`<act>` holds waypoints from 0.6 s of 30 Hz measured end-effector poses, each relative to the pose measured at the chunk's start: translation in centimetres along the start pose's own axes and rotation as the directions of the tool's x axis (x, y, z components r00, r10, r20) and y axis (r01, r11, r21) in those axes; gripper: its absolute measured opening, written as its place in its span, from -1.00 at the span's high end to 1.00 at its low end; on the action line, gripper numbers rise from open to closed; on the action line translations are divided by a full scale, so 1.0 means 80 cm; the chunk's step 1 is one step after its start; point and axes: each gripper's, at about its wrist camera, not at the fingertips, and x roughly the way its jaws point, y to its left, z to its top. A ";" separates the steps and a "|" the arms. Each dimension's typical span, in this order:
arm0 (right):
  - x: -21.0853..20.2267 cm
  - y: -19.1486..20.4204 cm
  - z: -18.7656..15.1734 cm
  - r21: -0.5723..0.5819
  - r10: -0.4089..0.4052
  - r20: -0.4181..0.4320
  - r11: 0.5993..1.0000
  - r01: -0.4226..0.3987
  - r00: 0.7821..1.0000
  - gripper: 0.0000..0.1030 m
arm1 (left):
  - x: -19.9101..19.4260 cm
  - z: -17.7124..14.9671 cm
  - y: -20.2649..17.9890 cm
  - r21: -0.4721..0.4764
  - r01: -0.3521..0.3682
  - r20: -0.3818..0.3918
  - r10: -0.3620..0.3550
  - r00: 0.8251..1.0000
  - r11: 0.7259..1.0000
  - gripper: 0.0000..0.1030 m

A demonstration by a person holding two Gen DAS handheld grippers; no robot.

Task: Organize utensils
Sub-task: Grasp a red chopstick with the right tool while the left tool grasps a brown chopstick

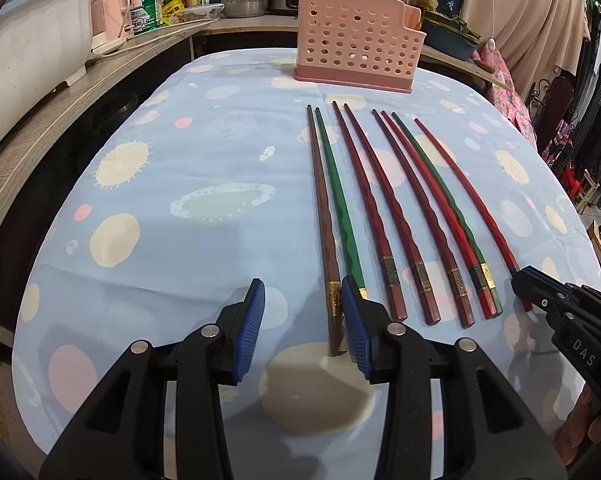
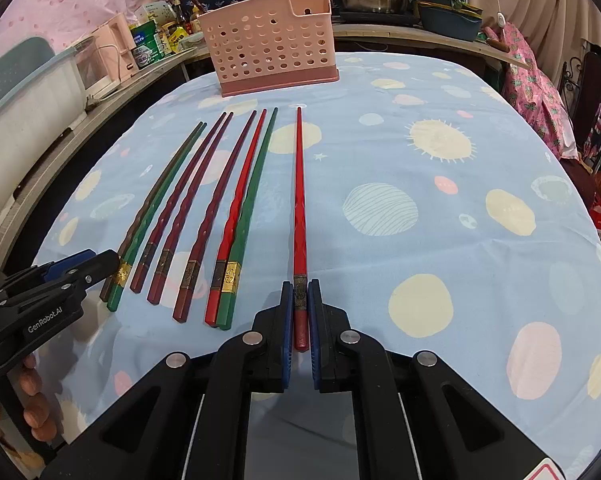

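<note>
Several long chopsticks lie side by side on the blue spotted tablecloth (image 1: 220, 160), tips toward a pink perforated holder (image 1: 356, 56) (image 2: 272, 48) at the far edge. My left gripper (image 1: 304, 300) is open; the brown chopstick (image 1: 320, 200) lies between its fingers, close to the right pad, with the green chopstick (image 1: 338, 200) just beyond. My right gripper (image 2: 301, 292) is shut on the thick end of the rightmost red chopstick (image 2: 299, 200) (image 1: 480, 200), which rests along the cloth. Each gripper shows in the other's view: the right gripper (image 1: 520, 276), the left gripper (image 2: 112, 258).
A wooden counter (image 1: 60, 100) runs along the left with a white tub (image 1: 28, 40), bottles and boxes. Steel pots (image 1: 244, 0) stand behind the holder. Clothes hang at the far right (image 1: 588, 120). A hand (image 2: 32, 400) holds the left gripper's handle.
</note>
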 end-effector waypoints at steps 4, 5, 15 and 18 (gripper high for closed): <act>0.000 0.000 0.000 -0.001 0.000 0.000 1.000 0.000 1.000 0.87 | 0.001 -0.003 -0.005 0.015 -0.014 0.003 0.014 1.000 1.000 0.29; 0.000 0.000 0.000 0.000 0.000 0.000 1.000 0.000 1.000 0.87 | 0.001 -0.003 -0.005 0.015 -0.014 0.004 0.014 1.000 1.000 0.30; 0.000 0.001 0.000 -0.004 -0.003 0.000 1.000 0.003 1.000 0.87 | 0.001 -0.001 0.005 -0.006 0.002 -0.003 -0.002 1.000 1.000 0.80; 0.000 0.000 0.000 -0.005 -0.002 -0.001 1.000 0.002 1.000 0.87 | 0.002 0.000 0.008 -0.016 0.014 -0.007 -0.014 1.000 1.000 0.85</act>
